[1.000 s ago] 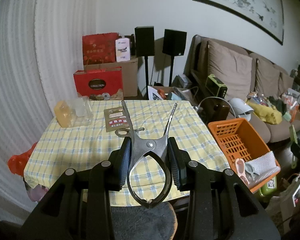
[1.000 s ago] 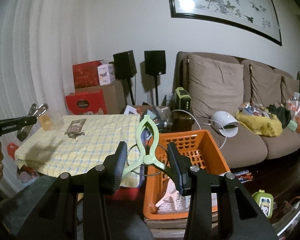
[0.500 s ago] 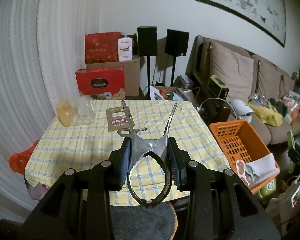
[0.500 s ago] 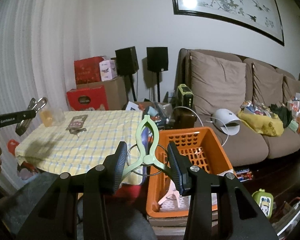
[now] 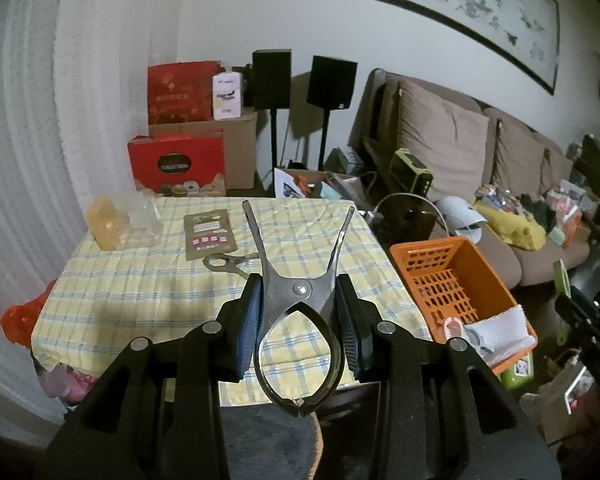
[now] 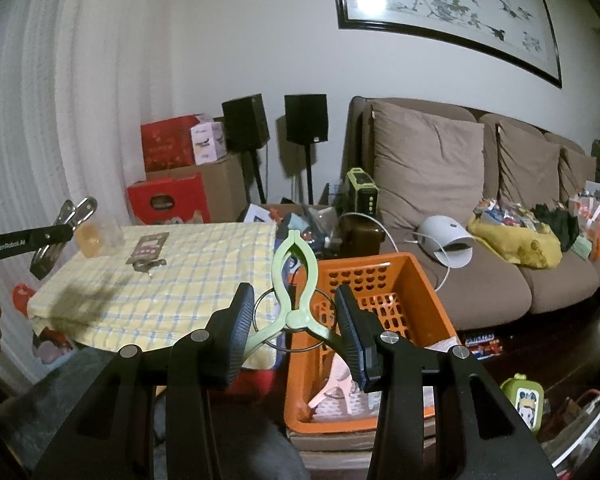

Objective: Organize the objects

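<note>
My left gripper (image 5: 300,292) is shut on a large metal clip (image 5: 298,280), held in the air above the near edge of the checked table (image 5: 148,280). It also shows in the right wrist view (image 6: 66,224) at far left. My right gripper (image 6: 294,316) is shut on a light green plastic clip (image 6: 294,276) with a wire ring, held over the near left rim of the orange basket (image 6: 416,280). The basket (image 5: 460,252) holds a pink clip (image 5: 452,326) and white cloth.
On the table lie scissors (image 5: 228,261), a brown card (image 5: 209,234) and clear and amber containers (image 5: 118,222). Red boxes (image 5: 176,164) and speakers (image 5: 300,80) stand behind. A cluttered sofa (image 6: 480,200) is at right. A green item (image 6: 524,398) lies on the floor.
Both views have shifted slightly; the left gripper has risen and tilted a little over the table. Both clips stay gripped.
</note>
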